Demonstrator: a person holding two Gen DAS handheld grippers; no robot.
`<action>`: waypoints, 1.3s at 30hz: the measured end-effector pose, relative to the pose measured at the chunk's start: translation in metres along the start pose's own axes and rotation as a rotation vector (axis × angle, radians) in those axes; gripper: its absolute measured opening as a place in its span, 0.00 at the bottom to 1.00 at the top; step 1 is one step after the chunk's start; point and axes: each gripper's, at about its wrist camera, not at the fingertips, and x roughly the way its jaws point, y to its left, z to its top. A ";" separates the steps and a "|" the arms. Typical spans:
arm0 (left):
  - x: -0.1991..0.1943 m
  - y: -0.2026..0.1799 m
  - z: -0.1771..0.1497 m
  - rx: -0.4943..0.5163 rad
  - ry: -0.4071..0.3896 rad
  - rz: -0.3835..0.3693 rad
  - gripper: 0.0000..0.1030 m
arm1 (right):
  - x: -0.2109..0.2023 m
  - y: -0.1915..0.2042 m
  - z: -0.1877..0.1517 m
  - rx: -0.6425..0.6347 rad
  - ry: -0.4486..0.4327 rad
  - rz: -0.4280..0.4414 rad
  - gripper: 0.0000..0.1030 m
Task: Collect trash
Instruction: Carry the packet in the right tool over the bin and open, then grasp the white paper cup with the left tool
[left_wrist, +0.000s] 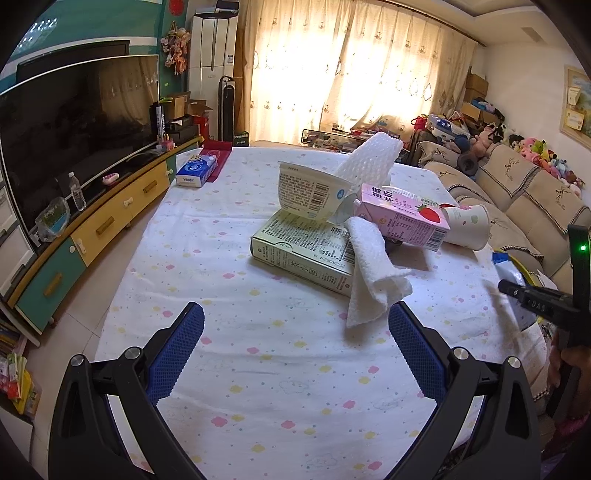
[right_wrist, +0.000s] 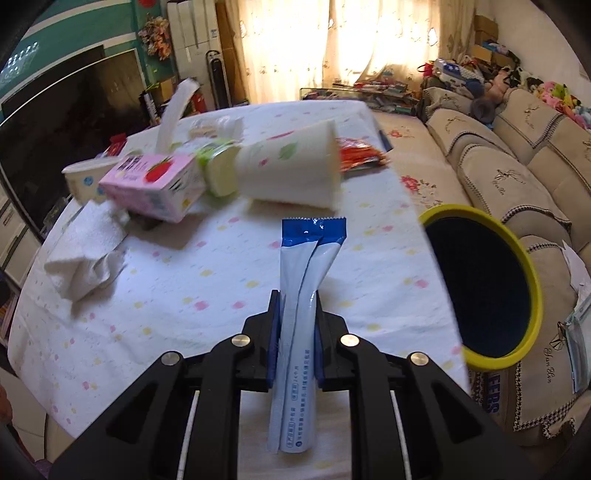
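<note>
Right gripper (right_wrist: 295, 314) clenched on blue-white wrapper (right_wrist: 312, 251), held lengthwise for drop into yellow-rimmed bin (right_wrist: 532, 273), frame right. Left gripper (left_wrist: 295, 332) released, nothing held, parked low over worktop (left_wrist: 258, 369).

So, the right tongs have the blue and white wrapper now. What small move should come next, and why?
Probably carry it to the right, over the yellow-rimmed bin. The right tongs are shut on the blue and white wrapper, which stands clear above the tablecloth, and the bin's dark mouth lies open just beside it. The left tongs hang open and empty, so nothing else is ready.
</note>
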 end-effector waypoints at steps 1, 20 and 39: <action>0.000 -0.002 0.001 0.004 -0.001 0.001 0.96 | 0.000 -0.009 0.004 0.013 -0.007 -0.012 0.14; 0.024 -0.078 0.027 0.139 0.033 -0.064 0.96 | 0.054 -0.170 0.025 0.214 0.021 -0.249 0.42; 0.114 -0.234 0.047 0.402 0.114 -0.246 0.96 | 0.041 -0.172 0.013 0.229 -0.017 -0.152 0.50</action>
